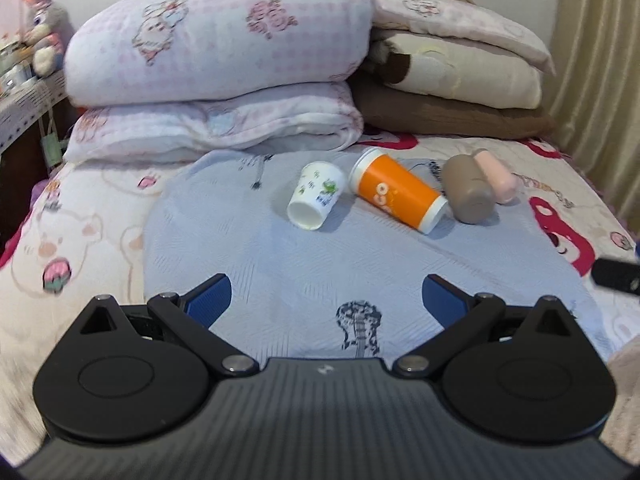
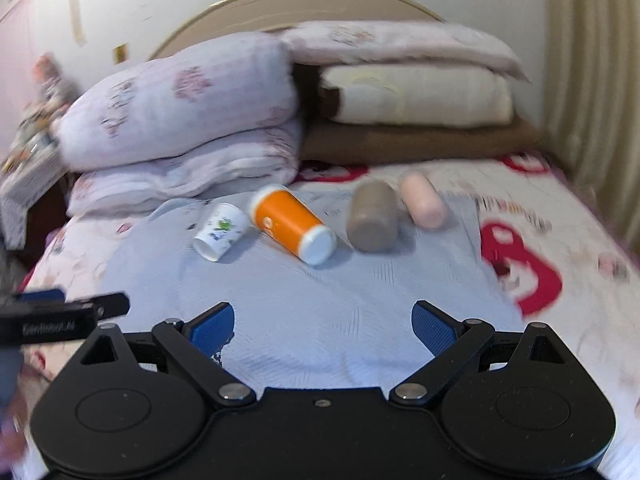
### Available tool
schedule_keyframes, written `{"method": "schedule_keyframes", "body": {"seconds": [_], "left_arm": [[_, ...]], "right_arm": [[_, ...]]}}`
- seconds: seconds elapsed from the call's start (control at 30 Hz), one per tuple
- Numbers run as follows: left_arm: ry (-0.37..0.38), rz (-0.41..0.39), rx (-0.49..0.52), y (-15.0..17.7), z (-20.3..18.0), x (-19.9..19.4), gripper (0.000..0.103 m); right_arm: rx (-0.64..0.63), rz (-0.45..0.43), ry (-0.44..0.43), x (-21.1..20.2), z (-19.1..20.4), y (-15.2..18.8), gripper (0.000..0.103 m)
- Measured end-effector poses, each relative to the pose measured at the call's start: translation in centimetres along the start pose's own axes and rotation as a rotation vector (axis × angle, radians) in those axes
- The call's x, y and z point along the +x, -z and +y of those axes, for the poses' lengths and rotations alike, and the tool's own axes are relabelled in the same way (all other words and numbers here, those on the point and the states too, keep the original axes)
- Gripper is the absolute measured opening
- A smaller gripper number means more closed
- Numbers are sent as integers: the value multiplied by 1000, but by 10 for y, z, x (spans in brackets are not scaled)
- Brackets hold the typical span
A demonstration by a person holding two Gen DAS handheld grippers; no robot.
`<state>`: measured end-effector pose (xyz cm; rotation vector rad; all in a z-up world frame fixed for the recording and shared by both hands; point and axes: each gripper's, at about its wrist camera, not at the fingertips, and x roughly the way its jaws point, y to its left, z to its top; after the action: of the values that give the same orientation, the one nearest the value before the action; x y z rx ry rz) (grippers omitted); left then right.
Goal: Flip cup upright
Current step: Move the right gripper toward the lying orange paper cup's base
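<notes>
Four cups lie on their sides in a row across the far part of a grey-blue cloth [image 1: 304,264] spread on the bed: a white printed cup [image 1: 316,196] leftmost, then an orange cup [image 1: 398,192], a brown cup [image 1: 468,190] and a pink cup [image 1: 496,178], these last two apparently touching. The left gripper [image 1: 326,300] and right gripper [image 2: 323,328] hover over the cloth's near edge, jaws spread wide, empty. Folded quilts [image 1: 216,68] are stacked at the headboard.

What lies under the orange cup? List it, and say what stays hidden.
The orange cup lies on its side on a pale blue cloth spread over the cartoon-print bedsheet. Whatever sits beneath the cloth under the cup is covered, and the cup's inside cannot be seen.
</notes>
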<state>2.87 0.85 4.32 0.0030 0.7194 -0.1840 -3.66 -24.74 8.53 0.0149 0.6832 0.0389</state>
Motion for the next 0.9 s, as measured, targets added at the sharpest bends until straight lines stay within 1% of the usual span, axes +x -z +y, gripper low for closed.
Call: {"method": "schedule_keyframes", "body": {"seconds": [0.1, 0.2, 0.27, 0.37, 0.5, 0.6, 0.73, 0.83, 0.9], "left_arm": [[44, 19, 12, -25, 0, -2, 103], [91, 37, -6, -46, 2, 0, 103], [126, 55, -31, -62, 2, 8, 103], [149, 85, -57, -79, -1, 26, 103], [185, 148, -100, -92, -2, 51, 103], [189, 170, -105, -98, -3, 69, 103], [191, 169, -117, -104, -3, 91, 103], [182, 158, -142, -108, -1, 112, 103], [157, 157, -163, -107, -1, 126, 103]], "right_arm": [[-70, -14, -37, -12, -1, -24, 98], [-117, 18, -105, -10, -1, -46, 98], [-160, 20, -156, -5, 3, -54, 98], [-236, 1, -201, 7, 14, -65, 98], [-302, 55, -218, 30, 27, -84, 97], [-335, 95, -232, 50, 34, -96, 97], [-420, 125, -256, 80, 42, -104, 97], [-473, 137, -282, 113, 44, -105, 97], [-471, 183, -314, 142, 43, -107, 97]]}}
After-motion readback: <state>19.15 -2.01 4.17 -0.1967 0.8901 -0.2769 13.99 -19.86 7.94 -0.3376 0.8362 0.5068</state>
